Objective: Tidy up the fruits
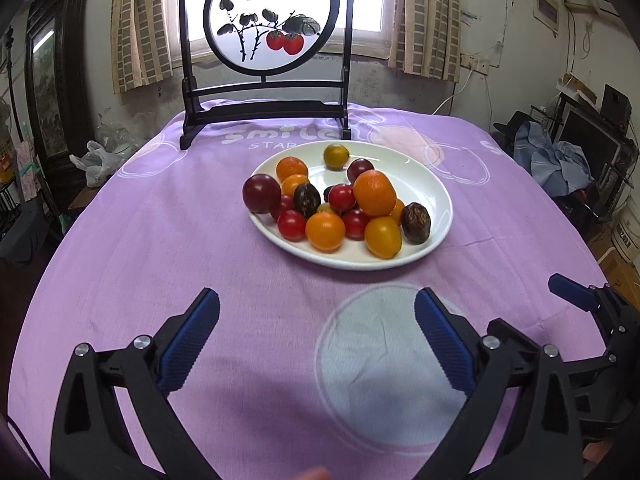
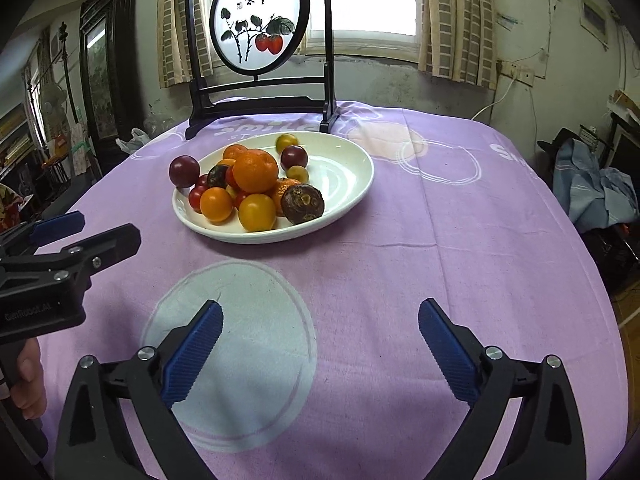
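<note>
A white plate (image 1: 424, 184) (image 2: 344, 176) on the purple tablecloth holds a pile of small fruits: orange tangerines (image 1: 374, 193) (image 2: 255, 171), red cherry tomatoes (image 1: 291, 225), yellow-orange tomatoes (image 1: 325, 231) (image 2: 257, 212), dark brown fruits (image 1: 416, 223) (image 2: 302, 204) and a greenish one (image 1: 336, 156) (image 2: 286, 142). A dark red plum (image 1: 261, 193) (image 2: 184, 171) rests at the plate's left rim. My left gripper (image 1: 316, 312) is open and empty, near the table's front, short of the plate. My right gripper (image 2: 320, 320) is open and empty, also short of the plate.
A black-framed round painted screen (image 1: 272, 16) (image 2: 260, 20) stands at the table's far edge behind the plate. The right gripper shows at the right of the left wrist view (image 1: 592, 304); the left gripper shows at the left of the right wrist view (image 2: 72, 240). Clutter surrounds the table.
</note>
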